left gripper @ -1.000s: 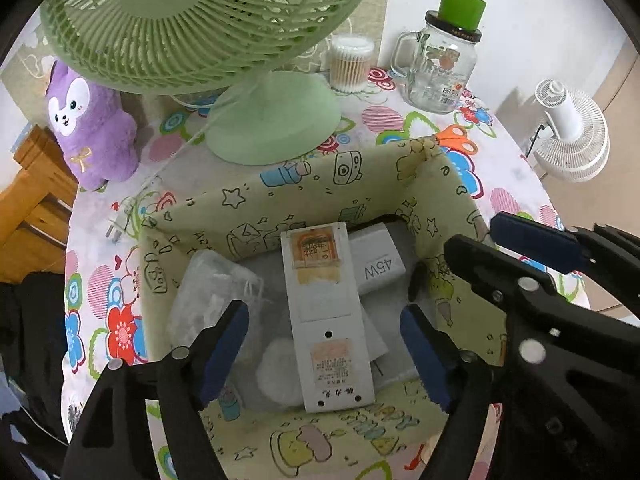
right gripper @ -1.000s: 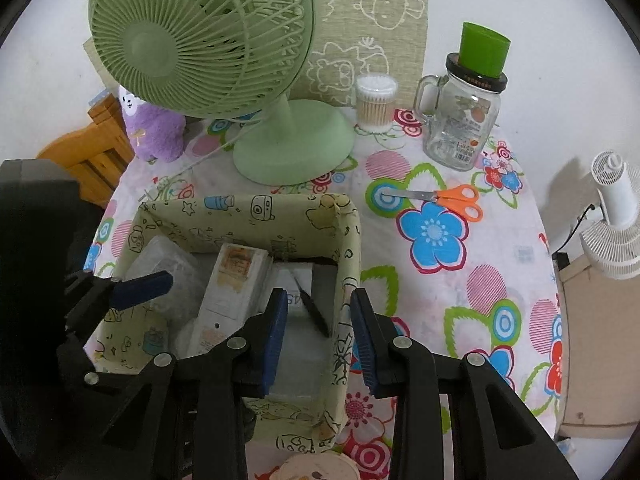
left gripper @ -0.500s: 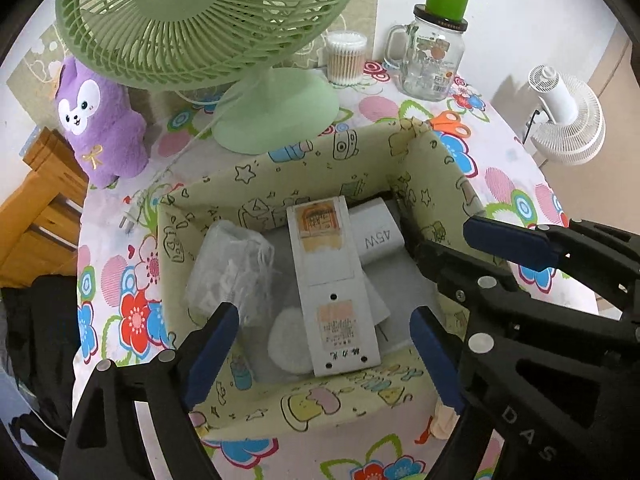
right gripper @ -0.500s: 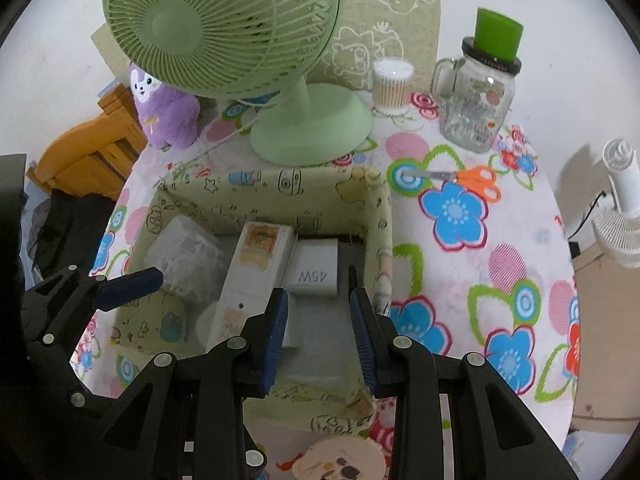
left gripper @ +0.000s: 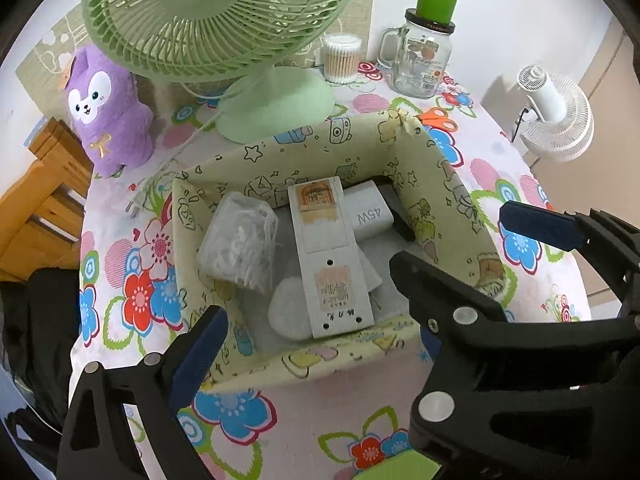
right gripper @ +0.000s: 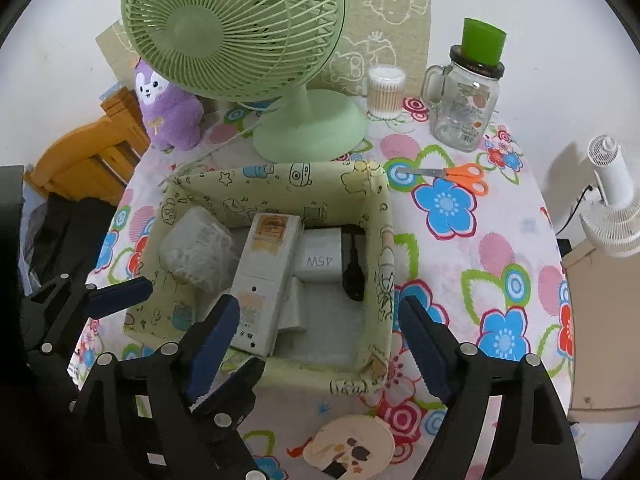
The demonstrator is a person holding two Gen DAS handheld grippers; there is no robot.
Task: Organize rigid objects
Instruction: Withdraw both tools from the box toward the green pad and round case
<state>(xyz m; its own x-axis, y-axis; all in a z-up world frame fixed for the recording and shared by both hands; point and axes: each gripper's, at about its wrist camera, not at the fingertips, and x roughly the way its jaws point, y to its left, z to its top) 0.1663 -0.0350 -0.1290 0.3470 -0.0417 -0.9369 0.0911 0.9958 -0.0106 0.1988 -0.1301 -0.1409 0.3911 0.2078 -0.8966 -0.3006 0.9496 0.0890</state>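
Observation:
A yellow-green cartoon-print fabric box [left gripper: 304, 136] [right gripper: 280, 176] stands on the flowered tablecloth. Inside lie a long white box [left gripper: 328, 256] [right gripper: 264, 276], a white 45W charger [left gripper: 368, 214] [right gripper: 320, 258], a black item [right gripper: 352, 268] against the right wall, and a clear bag of white bits [left gripper: 240, 248]. My left gripper [left gripper: 312, 344] hovers over the box's near left corner, and its jaws are opening with nothing between them. My right gripper [right gripper: 316, 340] hangs over the near right corner. Its jaws are also opening and grip nothing.
A green desk fan [right gripper: 240, 28] stands behind the box, with a purple plush [left gripper: 108, 112] to its left. Cotton swabs [right gripper: 386, 92], a glass jar with a green cap [right gripper: 464, 104] and orange scissors [right gripper: 460, 174] lie at the back right. A round disc [right gripper: 348, 444] sits near the front edge.
Both grippers have drawn back from the box toward the near edge. The right jaws went from nearly shut to wide apart, and the left jaws spread wider.

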